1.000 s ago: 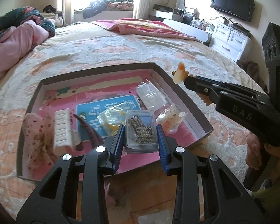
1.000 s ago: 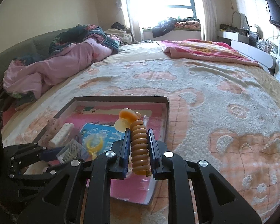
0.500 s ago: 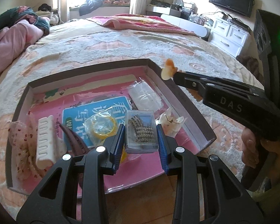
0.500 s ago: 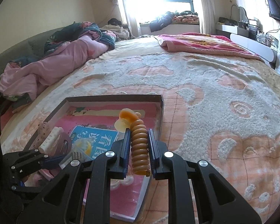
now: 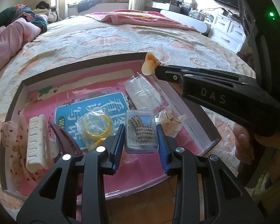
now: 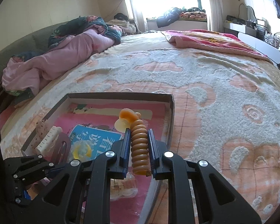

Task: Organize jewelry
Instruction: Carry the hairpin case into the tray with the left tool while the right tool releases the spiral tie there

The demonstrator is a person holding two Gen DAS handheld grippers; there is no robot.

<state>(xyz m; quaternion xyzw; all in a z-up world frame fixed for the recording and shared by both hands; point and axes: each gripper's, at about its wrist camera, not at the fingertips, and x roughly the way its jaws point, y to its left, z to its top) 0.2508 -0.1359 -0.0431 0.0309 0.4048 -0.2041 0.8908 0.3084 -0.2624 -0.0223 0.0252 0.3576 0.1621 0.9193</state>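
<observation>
Clear case clamped in left gripper; right gripper pinches amber clip, seemingly.

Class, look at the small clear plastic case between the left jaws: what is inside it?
The clear case between the left gripper jaws holds a sparkly rhinestone piece, curved in rows. Its underside cannot be seen.

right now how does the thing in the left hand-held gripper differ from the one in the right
The left hand-held gripper holds a clear box of sparkly pieces; the right hand-held gripper holds an orange ribbed clip. The box is flat, boxy and see-through, the clip long, rounded and opaque. The box sits low over the tray, while the clip is over its right edge. Both are clamped between blue pads.
</observation>
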